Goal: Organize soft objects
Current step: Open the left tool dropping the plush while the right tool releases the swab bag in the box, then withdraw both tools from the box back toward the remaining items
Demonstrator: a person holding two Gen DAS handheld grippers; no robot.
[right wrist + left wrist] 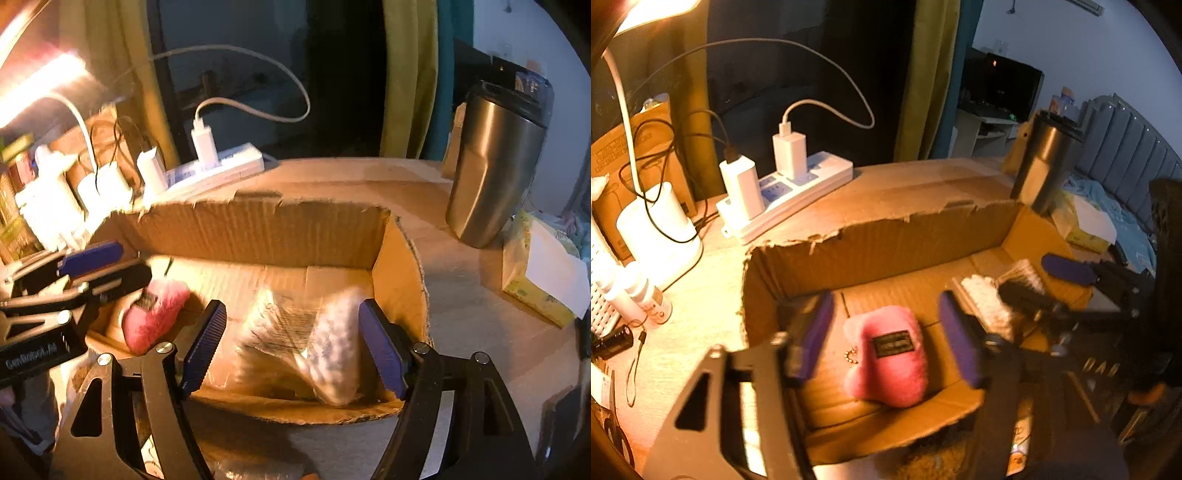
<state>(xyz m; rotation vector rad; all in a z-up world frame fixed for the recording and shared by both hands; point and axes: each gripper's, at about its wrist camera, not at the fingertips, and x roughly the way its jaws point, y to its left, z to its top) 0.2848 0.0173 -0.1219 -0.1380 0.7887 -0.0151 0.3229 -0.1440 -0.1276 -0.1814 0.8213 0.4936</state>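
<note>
Both grippers, left (pixel 886 332) and right (pixel 291 347), are hovering apart over a pink plush keychain (pixel 890 362) and a clear-wrapped white bundle (pixel 314 343) lying in a cardboard box (pixel 871 240).

Both wrist cams look steeply down, close over the cardboard box (pixel 886 236): left view over its left half, right over right; both share the power strip (pixel 221 166) far behind.

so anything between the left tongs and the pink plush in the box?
Nothing visible. The pink plush lies on the floor of the cardboard box, directly between the open left tongs, with a clear gap on each side. The box wall stands behind it, not in the way.
</note>
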